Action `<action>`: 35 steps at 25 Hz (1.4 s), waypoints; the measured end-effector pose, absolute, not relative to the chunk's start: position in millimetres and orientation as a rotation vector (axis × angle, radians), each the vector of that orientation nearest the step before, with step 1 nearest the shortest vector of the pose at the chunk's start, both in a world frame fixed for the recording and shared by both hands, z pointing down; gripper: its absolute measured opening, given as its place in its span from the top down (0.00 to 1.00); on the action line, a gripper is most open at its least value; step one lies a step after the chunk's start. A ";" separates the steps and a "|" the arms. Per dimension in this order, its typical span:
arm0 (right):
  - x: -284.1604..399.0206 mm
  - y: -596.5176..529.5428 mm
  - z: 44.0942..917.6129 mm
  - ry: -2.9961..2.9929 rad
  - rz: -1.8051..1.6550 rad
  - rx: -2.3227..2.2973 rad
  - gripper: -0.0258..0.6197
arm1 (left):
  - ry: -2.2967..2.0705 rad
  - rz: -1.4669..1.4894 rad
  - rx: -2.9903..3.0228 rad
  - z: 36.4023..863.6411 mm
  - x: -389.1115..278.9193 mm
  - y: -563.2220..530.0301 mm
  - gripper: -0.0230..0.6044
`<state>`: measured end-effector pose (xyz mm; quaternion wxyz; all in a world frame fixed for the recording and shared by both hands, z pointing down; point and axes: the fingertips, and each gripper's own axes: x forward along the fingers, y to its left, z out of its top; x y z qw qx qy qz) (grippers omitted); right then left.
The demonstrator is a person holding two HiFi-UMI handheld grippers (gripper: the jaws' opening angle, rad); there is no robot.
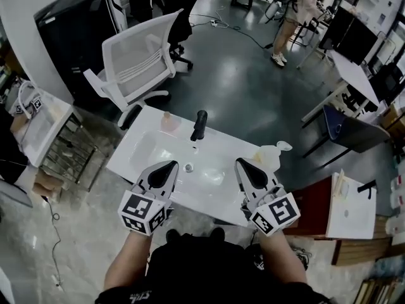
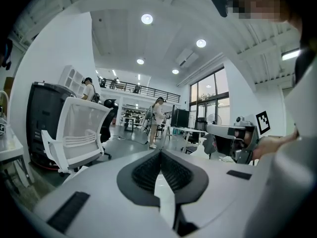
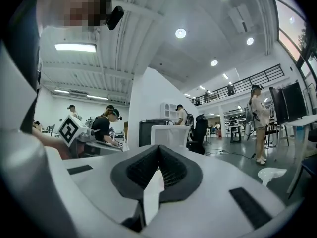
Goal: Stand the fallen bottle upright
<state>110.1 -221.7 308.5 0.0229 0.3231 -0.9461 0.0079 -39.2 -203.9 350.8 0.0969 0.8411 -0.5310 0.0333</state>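
Both my grippers match. Left gripper [image 1: 166, 170], right gripper [image 1: 249, 168]: pale grey shells tapering toward tip, black teardrop insert on top. White cube at rear of each, black square markers on faces: left cube [image 1: 144, 213], right cube [image 1: 274, 215]. In left gripper view I see dark ribbed pads [image 2: 143, 170] set in rounded black surround, plus black rectangular strips [image 2: 69, 211] on grey shell either side. Wearer in black short-sleeved top [image 1: 209, 265], faint pale print at its left edge.

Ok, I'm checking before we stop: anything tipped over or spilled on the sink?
Nothing stands out. The pump bottle looks upright at the right end of the sink counter, and no spill shows.
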 end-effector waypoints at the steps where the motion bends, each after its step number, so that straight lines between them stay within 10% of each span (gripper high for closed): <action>1: 115.6 -220.7 308.8 -2.931 0.022 0.978 0.94 | -1.585 0.099 2.488 348.0 -33.9 -206.3 0.95; 35: 129.0 -223.1 317.6 -2.930 -0.004 0.831 0.94 | -1.641 0.144 2.483 335.7 -11.6 -221.7 0.95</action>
